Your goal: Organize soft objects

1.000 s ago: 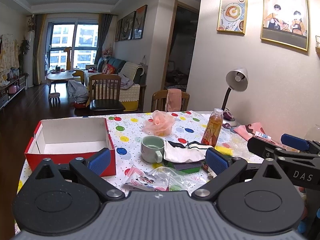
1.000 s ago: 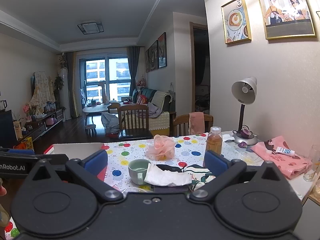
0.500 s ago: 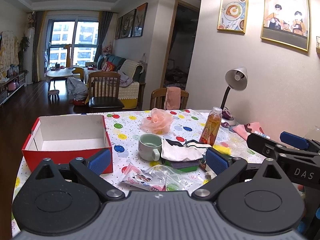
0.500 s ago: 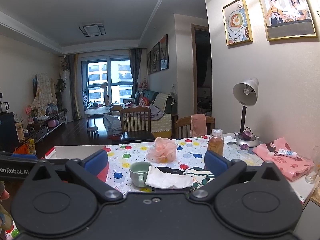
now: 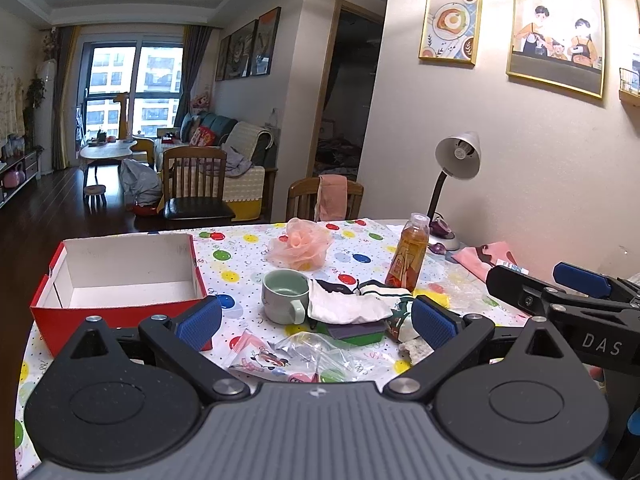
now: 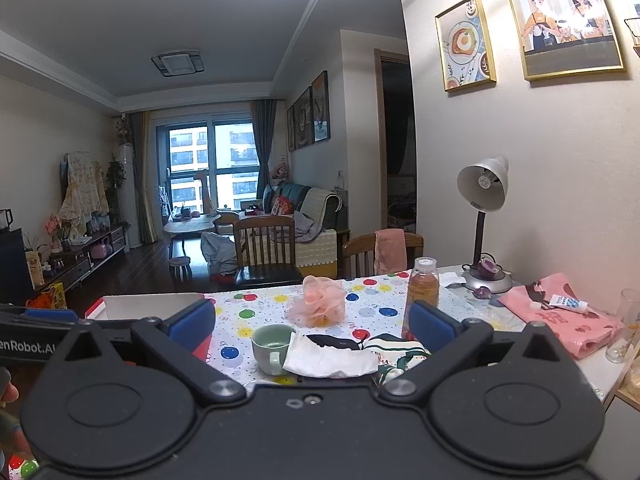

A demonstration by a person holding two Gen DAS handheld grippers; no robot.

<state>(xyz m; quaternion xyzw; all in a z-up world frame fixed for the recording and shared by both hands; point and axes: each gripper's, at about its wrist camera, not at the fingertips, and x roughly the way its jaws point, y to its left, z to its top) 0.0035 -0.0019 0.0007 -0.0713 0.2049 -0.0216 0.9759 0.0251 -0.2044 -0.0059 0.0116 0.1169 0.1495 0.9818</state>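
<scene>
Left wrist view: poster (image 5: 556, 28) reads "Happy Family".

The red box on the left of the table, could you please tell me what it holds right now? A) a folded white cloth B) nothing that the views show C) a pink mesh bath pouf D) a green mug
B: in the left wrist view the red box shows only bare white walls and floor, while the pouf, mug and white cloth all lie on the tablecloth outside it.
</scene>
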